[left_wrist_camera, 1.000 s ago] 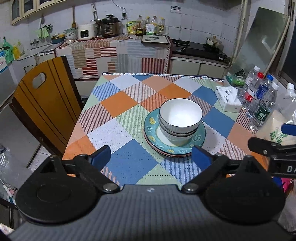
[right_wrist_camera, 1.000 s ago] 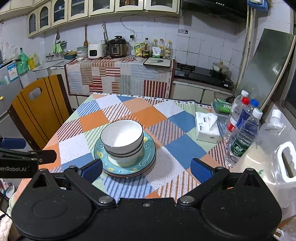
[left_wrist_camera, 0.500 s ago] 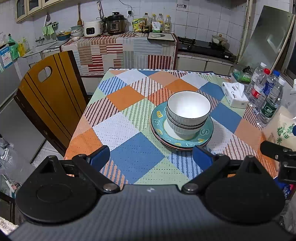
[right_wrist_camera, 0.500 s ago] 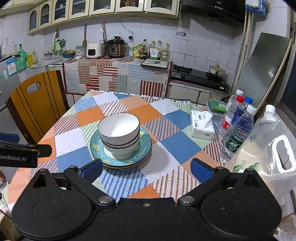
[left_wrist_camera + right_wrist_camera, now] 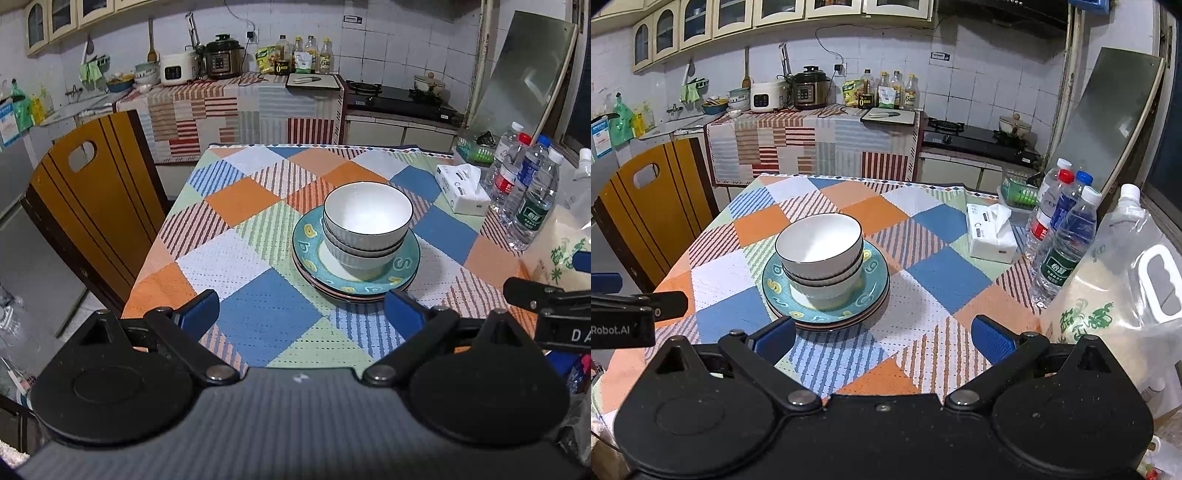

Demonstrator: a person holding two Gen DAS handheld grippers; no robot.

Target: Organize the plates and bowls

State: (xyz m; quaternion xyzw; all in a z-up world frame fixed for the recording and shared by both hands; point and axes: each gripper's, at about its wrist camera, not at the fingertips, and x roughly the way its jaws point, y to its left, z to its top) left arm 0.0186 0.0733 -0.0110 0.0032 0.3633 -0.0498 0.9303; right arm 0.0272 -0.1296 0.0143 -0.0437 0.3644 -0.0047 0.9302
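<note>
1. Bowls (image 5: 367, 221) sit nested on the stacked plates (image 5: 354, 258), mid-table.
2. Left gripper (image 5: 301, 309) and right gripper (image 5: 882, 334) hover near the table edge, fingers spread, holding nothing.
3. Stacking looks done; any next move likely starts at the top bowl.
4. Left side is free cloth; bottles (image 5: 1067, 236) crowd the right.

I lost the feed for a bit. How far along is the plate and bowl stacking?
Done, by the look of it: two white bowls sit nested on the stacked plates on the table. In hand: nothing; the left gripper and right gripper hover with jaws open. Left: no loose dishes visible on the table.
</note>
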